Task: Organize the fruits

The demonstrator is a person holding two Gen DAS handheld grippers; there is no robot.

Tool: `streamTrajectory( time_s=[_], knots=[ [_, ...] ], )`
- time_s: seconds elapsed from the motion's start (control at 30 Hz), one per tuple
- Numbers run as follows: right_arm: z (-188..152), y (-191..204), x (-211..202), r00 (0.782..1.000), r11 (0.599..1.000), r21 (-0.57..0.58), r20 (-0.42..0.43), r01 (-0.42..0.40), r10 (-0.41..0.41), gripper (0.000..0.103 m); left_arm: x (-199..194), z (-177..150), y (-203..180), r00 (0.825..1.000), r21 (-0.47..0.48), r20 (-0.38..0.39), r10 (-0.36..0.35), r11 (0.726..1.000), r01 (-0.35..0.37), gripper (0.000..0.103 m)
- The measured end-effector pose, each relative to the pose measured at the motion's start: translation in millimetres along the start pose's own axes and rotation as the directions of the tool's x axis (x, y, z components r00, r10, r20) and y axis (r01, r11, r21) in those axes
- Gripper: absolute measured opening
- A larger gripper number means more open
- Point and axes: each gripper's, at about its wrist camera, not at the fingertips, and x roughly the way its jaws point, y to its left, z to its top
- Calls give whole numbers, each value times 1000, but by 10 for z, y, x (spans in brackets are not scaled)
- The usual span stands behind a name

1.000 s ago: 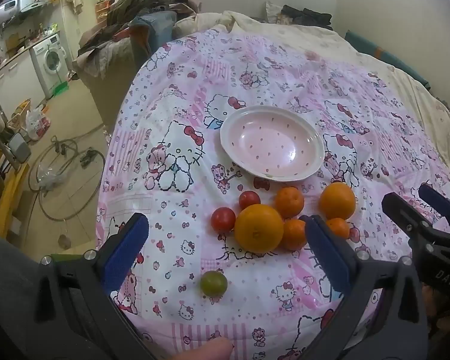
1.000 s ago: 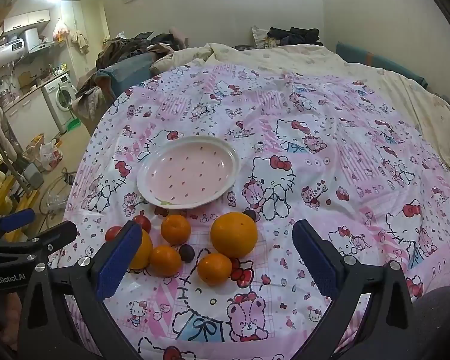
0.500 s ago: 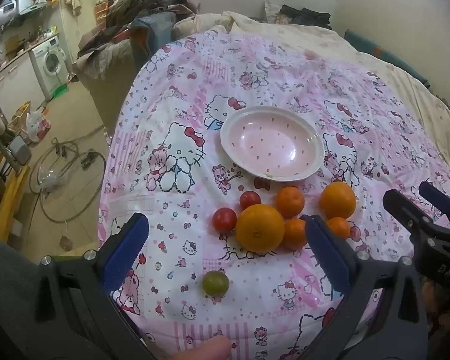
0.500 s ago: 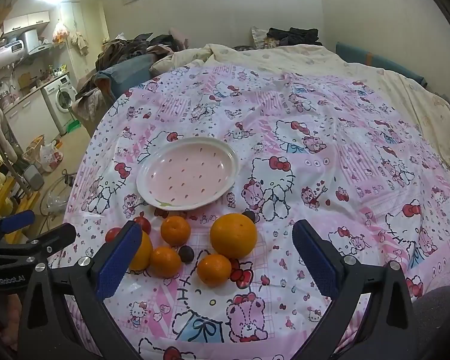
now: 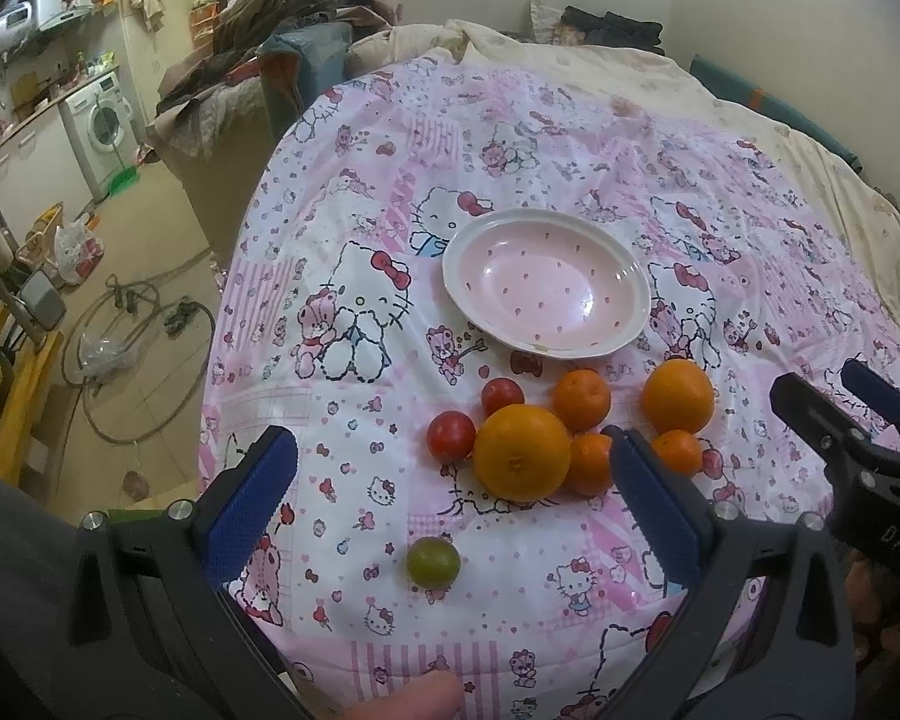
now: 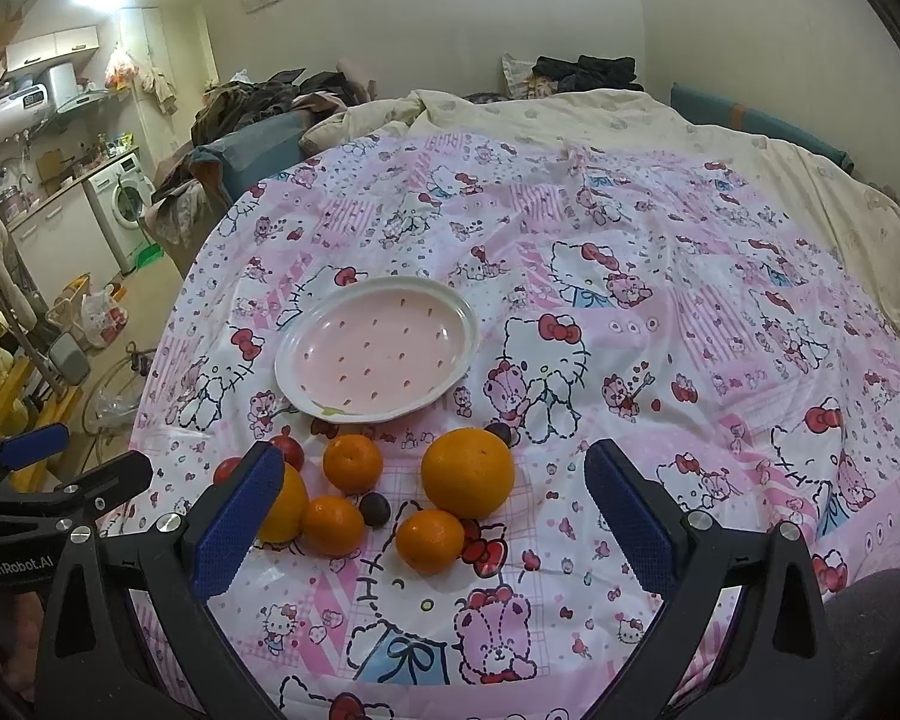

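- On the pink cartoon-print bedspread (image 5: 342, 396), the fruits sit in a loose cluster just at 6 o'clock of the pink plate (image 5: 546, 282), which holds nothing.
- Largest in the left wrist view is a big orange (image 5: 522, 452); two red cherry tomatoes (image 5: 451, 435) lie at its 9 and 11 o'clock, the nearer one touching it.
- A small mandarin (image 5: 582, 399) sits at its 1 o'clock, another mandarin (image 5: 588, 462) touches it at 3 o'clock.
- A second orange (image 5: 677, 395) lies further toward 3 o'clock, with a small tangerine (image 5: 678, 451) just below it.
- A green tomato (image 5: 432, 562) lies apart at 6 o'clock of the cluster.
- In the right wrist view a dark plum-like fruit (image 6: 374, 509) rests between the mandarins, and another dark one (image 6: 498, 433) peeks from behind the orange.
- Left gripper (image 5: 450, 480) hovers level over the near edge of the bed, jaws spread wide, holding nothing; a fingertip of the person (image 5: 411, 697) shows at 6 o'clock.
- Right gripper (image 6: 432, 498) is likewise held low and level, jaws wide apart and empty, flanking the cluster.
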Motion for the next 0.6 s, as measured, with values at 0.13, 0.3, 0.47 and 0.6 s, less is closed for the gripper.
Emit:
streamTrajectory(
  time_s=[0.13,0.3,0.47,0.6],
  knots=[
    [-13,-3,-10,1000,1000,5,2,-1,1,102,-10,18,-9,1000,-9,2,4,1000,-4,103],
    [-24,-7,-3,1000,1000,5,7,-1,1,102,-16,35,-10,1000,-22,1,4,1000,-4,103],
    [-3,-38,-22,1000,1000,16,8,-1,1,102,-15,49,-29,1000,-15,2,4,1000,-4,103],
    [18,-72,-43,1000,1000,28,12,-2,2,102,-9,42,-30,1000,-12,3,8,1000,-8,103]
  ],
)
